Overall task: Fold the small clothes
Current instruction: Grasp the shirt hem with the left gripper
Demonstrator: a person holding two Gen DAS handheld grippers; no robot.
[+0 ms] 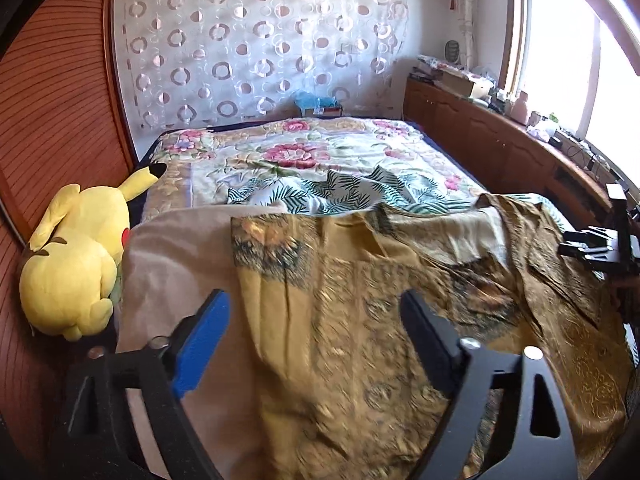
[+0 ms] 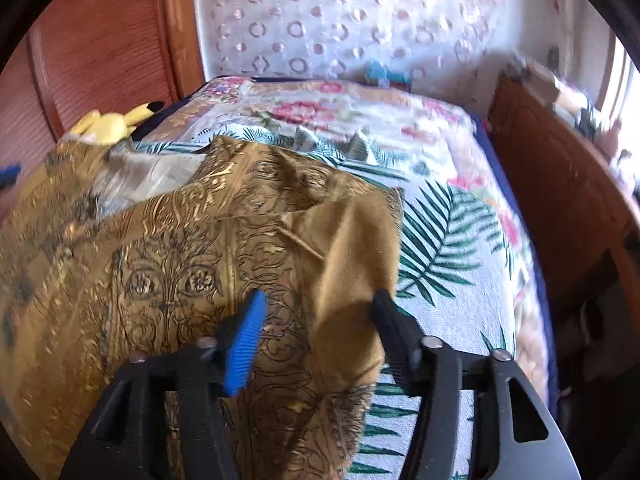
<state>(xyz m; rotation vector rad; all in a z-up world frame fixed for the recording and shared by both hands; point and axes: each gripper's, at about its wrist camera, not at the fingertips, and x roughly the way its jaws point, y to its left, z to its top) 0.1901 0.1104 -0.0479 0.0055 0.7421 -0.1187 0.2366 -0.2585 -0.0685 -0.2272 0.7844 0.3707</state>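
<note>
Two open grippers, unlabelled gold garment (image 1: 352,320)

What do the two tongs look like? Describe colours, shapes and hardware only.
Both look alike. The left tongs and right tongs have black, angular frames with slotted cut-outs and round silver bolt heads at the joints. On each, the left finger carries a blue ribbed pad and the right finger a black ribbed one. No cables, markings or sleeves show.

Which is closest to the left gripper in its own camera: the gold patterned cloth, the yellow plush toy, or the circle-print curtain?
1. Gold patterned cloth, right between the left gripper's open fingers.
2. Yellow plush toy, off left.
3. Circle-print curtain, far back.
</note>
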